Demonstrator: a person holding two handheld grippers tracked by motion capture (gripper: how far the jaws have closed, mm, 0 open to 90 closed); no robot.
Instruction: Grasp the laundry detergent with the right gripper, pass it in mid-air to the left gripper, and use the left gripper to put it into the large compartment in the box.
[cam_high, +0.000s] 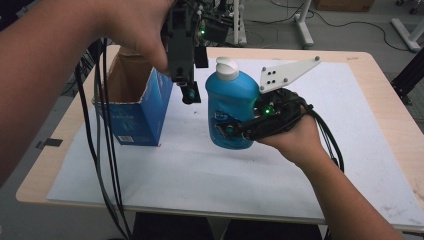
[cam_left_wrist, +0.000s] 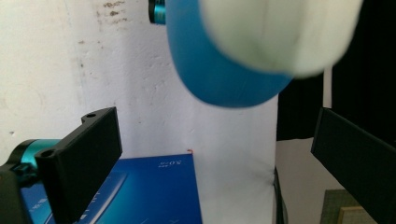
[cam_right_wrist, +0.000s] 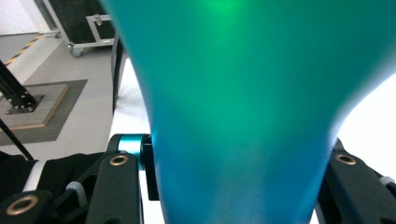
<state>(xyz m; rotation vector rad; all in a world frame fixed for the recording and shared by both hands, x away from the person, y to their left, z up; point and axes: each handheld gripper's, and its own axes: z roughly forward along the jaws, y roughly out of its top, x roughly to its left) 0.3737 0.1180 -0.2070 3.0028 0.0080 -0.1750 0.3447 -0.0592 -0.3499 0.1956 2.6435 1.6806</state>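
A blue bottle (cam_high: 231, 97) with a white cap (cam_high: 226, 68) stands upright over the white mat, just right of an open blue carton (cam_high: 134, 102). My right gripper (cam_high: 226, 131) comes in from the right and is shut on the bottle's lower body; in the right gripper view its jaws press both sides of the bottle (cam_right_wrist: 243, 107). My left gripper (cam_high: 190, 96) points down between carton and bottle, level with the cap. Its jaws stand wide open with nothing in them in the left gripper view, where the bottle (cam_left_wrist: 224, 79) and the carton (cam_left_wrist: 149, 191) lie below.
A white mat (cam_high: 210, 170) covers most of the wooden table (cam_high: 385, 110). Black cables (cam_high: 102, 165) hang from my left gripper across the table's left front. A case on wheels (cam_right_wrist: 93, 28) and metal stands (cam_high: 305, 30) are on the floor beyond the table.
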